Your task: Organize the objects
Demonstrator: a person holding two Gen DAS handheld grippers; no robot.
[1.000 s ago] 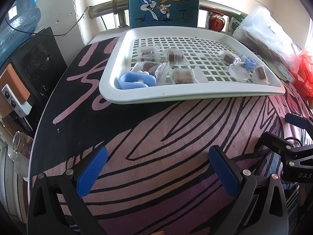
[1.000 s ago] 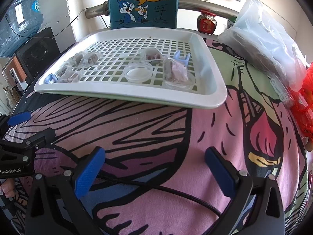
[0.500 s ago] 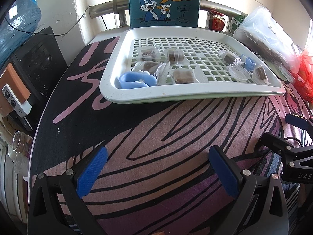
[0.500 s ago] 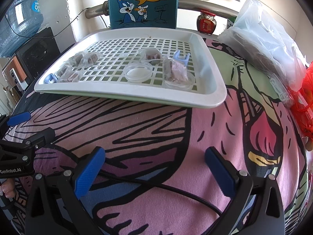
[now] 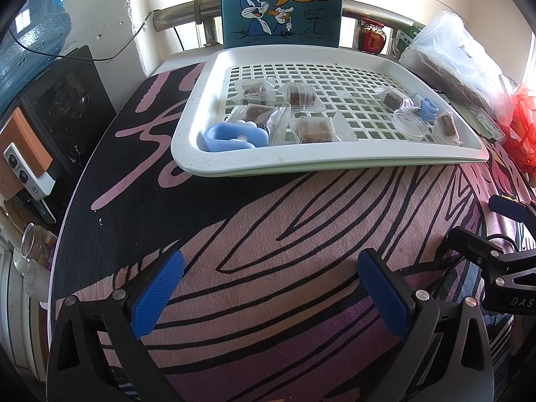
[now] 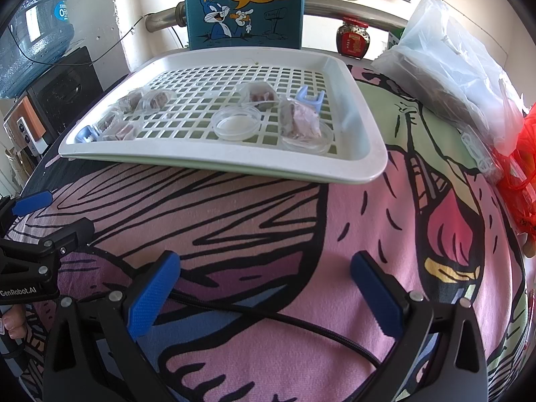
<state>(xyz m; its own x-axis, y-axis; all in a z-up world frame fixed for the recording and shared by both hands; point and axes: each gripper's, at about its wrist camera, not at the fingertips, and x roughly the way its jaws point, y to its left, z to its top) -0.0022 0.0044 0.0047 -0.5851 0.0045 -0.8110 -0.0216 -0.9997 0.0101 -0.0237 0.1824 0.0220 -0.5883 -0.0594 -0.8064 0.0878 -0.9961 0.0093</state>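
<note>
Right gripper (image 6: 264, 288) wide open, nothing btw its blue pads (image 6: 152, 293), low over the printed tablecloth (image 6: 368, 227) near the table's front edge. Black cable (image 6: 268, 318) runs across the cloth just under it. Left gripper (image 6: 33, 231) pokes in at the left edge; open or shut can't be told.

White slotted tray (image 6: 365, 164) sits toward the table's back edge. Near the tray's front-right corner: clear round dish (image 6: 236, 124), wrapped snack (image 6: 298, 119) on a second dish, small blue clip (image 6: 310, 97) behind it. More wrapped snacks (image 6: 157, 98) by the tray's left side; blue piece (image 6: 83, 134) at its front-left corner.

Cartoon box (image 6: 244, 6) upright behind the tray. Plastic bag (image 6: 462, 67) at the table's right edge.
</note>
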